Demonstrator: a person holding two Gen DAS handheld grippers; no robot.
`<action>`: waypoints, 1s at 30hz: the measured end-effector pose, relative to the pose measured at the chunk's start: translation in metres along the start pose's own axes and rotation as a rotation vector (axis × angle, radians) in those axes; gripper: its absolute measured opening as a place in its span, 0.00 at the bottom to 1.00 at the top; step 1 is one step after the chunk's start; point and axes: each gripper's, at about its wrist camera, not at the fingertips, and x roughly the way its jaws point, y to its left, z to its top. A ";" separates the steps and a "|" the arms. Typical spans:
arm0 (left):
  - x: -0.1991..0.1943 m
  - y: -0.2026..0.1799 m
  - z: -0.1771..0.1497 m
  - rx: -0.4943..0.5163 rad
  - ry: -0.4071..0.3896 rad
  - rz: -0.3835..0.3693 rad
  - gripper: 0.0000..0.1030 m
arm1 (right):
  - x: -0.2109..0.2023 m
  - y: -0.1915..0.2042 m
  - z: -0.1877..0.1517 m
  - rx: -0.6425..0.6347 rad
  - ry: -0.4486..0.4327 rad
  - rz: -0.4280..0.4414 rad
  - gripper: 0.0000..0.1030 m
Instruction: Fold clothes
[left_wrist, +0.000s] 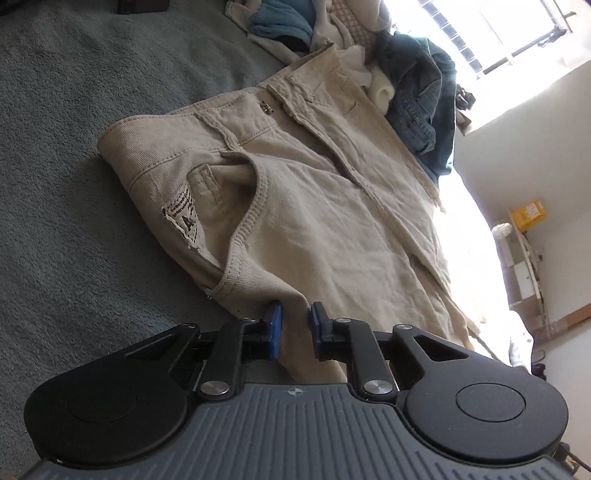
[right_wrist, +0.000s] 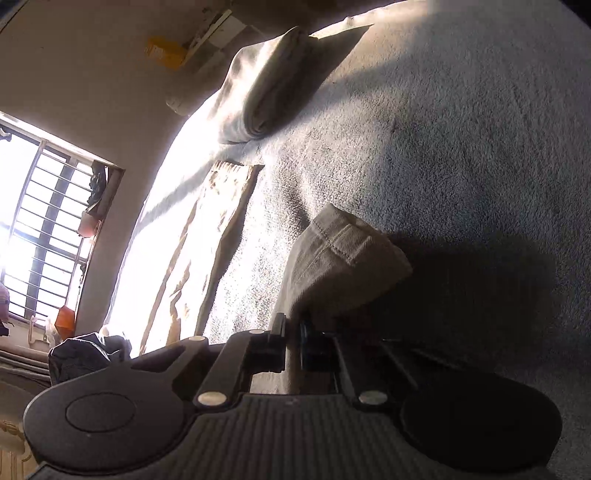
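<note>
We note the beige trousers (left_wrist: 314, 206) are matt woven cotton twill, with corded stitching at the pocket and a frayed cloth label (left_wrist: 183, 218). The grey blanket (left_wrist: 74, 147) beneath looks fleecy and napped. The left gripper (left_wrist: 295, 319) has matt black plastic links, shiny metal rivets and blue rubbery pads (left_wrist: 275, 321). The denim garment (left_wrist: 421, 103) looks coarse.

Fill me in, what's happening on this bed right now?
A person with two handheld grippers is folding beige trousers on a grey blanket. The left gripper pinches fabric near the front pocket; the right gripper grips another bunched edge, lifted off the blanket. A pile of unfolded clothes waits beyond the waistband.
</note>
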 end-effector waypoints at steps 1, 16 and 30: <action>0.001 0.000 0.002 -0.010 -0.006 0.001 0.11 | 0.001 0.007 0.004 -0.010 -0.006 0.013 0.06; 0.013 -0.005 0.004 0.023 -0.007 0.076 0.07 | 0.046 0.058 0.025 -0.129 0.070 0.118 0.56; 0.020 -0.016 0.001 0.067 -0.011 0.133 0.08 | 0.061 -0.033 0.039 0.104 0.031 0.079 0.42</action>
